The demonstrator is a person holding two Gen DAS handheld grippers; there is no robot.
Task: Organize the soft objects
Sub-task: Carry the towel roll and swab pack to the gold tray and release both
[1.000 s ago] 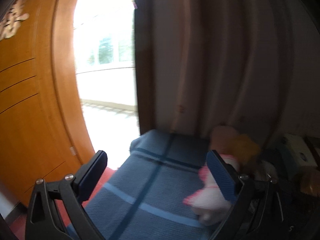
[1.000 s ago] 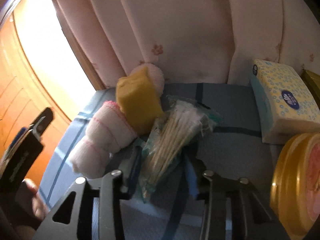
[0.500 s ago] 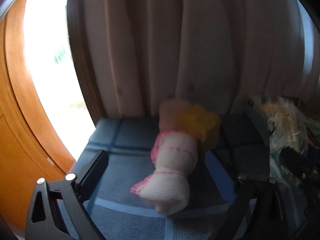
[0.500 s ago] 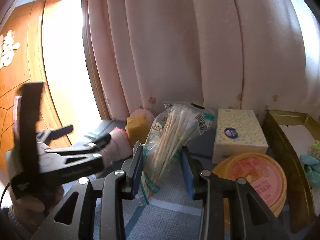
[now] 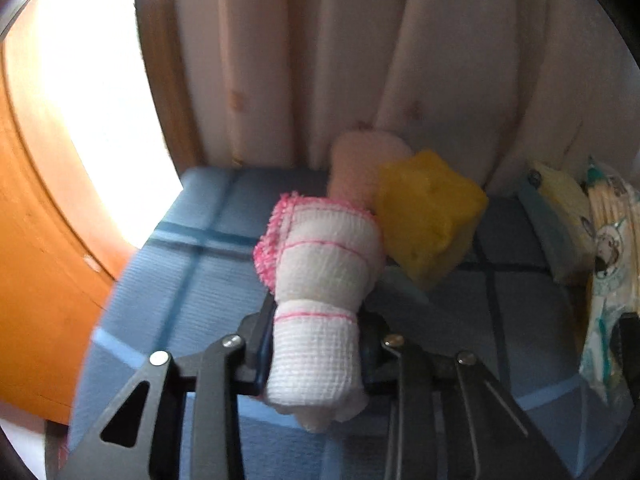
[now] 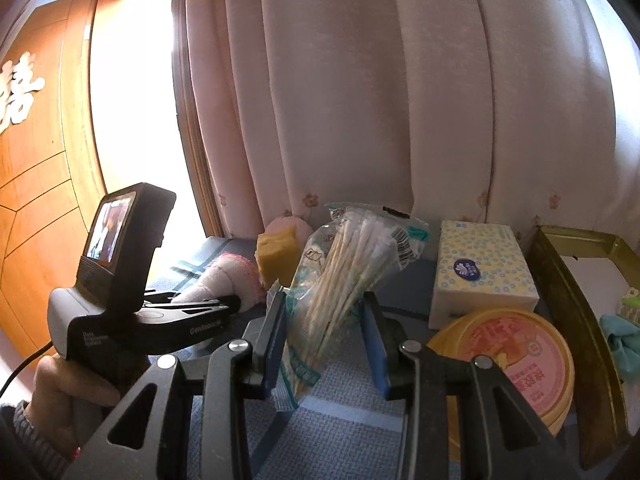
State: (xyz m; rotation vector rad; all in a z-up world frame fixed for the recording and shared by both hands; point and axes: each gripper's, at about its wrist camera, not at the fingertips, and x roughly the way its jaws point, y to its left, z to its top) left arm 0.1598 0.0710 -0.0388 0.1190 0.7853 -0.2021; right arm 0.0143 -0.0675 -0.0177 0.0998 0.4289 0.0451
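A rolled white cloth (image 5: 320, 264) with pink edging lies on the blue checked tablecloth (image 5: 180, 280). My left gripper (image 5: 316, 336) has it between its jaws, which are closing; the pads pinch the roll at its narrow waist. Behind the roll sit a yellow sponge (image 5: 428, 220) and a pink sponge (image 5: 356, 160). In the right wrist view my right gripper (image 6: 324, 336) is shut on a clear bag of cotton swabs (image 6: 348, 256), held upright above the table. The left gripper (image 6: 236, 302) shows there too, in a person's hand, at the cloth (image 6: 224, 276).
A yellow tissue pack (image 6: 480, 272) stands behind a round yellow tin (image 6: 516, 356). A gold-rimmed tray (image 6: 568, 272) at the right holds a teal cloth (image 6: 620, 340). Pink curtains close off the back; an orange wooden door stands at the left.
My left gripper swung right onto the rolled cloth and its jaws closed from wide open around it. The right gripper lifted the swab bag earlier, then held still.
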